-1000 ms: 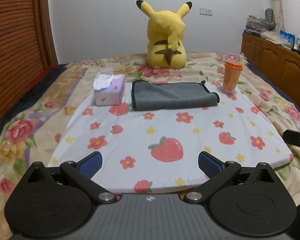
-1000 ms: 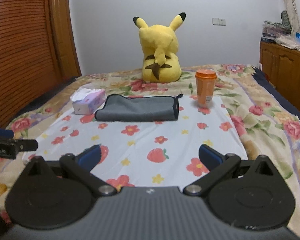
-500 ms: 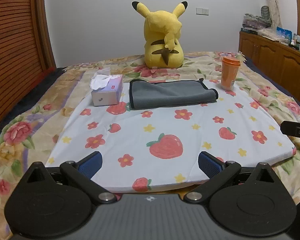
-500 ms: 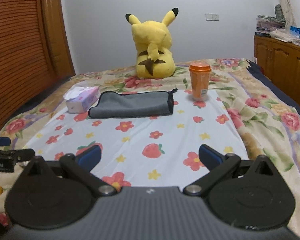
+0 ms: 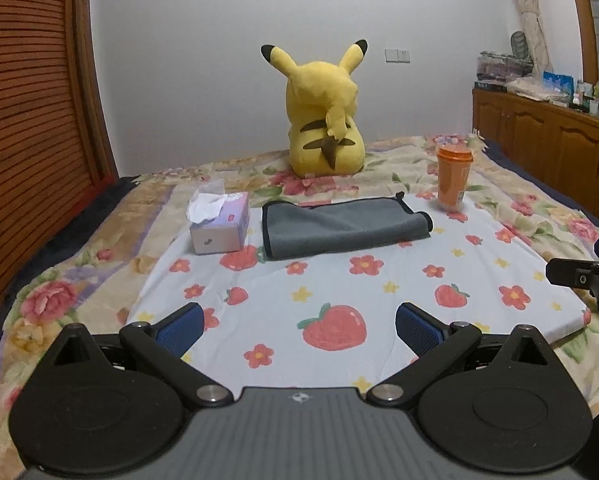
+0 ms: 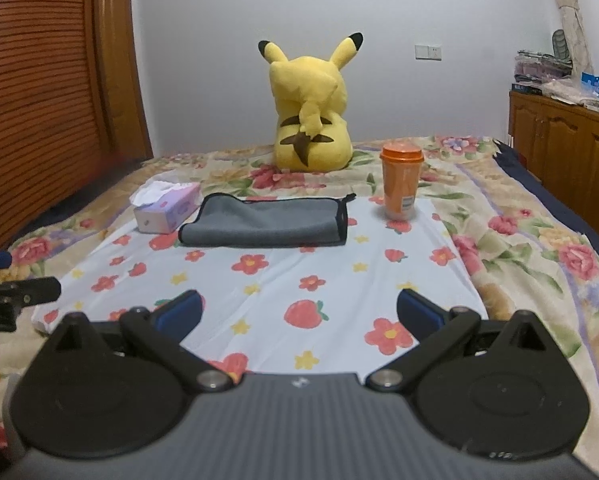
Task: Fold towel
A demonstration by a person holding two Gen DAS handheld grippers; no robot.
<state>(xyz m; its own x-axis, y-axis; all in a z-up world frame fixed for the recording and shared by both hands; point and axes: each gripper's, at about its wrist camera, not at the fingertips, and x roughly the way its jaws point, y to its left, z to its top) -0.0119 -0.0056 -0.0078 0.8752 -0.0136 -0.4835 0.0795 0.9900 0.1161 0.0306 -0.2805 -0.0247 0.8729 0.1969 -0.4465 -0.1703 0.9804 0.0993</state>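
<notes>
A grey towel with dark edging [image 5: 341, 224] lies folded into a long flat strip at the far side of a white mat printed with strawberries and flowers [image 5: 339, 292]. It also shows in the right wrist view [image 6: 265, 222]. My left gripper [image 5: 299, 326] is open and empty, low over the mat's near edge, well short of the towel. My right gripper [image 6: 299, 312] is open and empty, also near the mat's front edge. Each gripper shows at the other view's side edge.
A tissue box [image 5: 219, 224] stands left of the towel. An orange lidded cup [image 5: 453, 178] stands to its right. A yellow plush toy [image 5: 323, 120] sits behind on the floral bedspread. Wooden cabinets [image 5: 559, 152] line the right wall, a slatted wooden panel [image 5: 31, 120] the left.
Both grippers have dropped lower and tilted up, so the towel and plush sit lower in view. Both stay open. The towel has not moved.
</notes>
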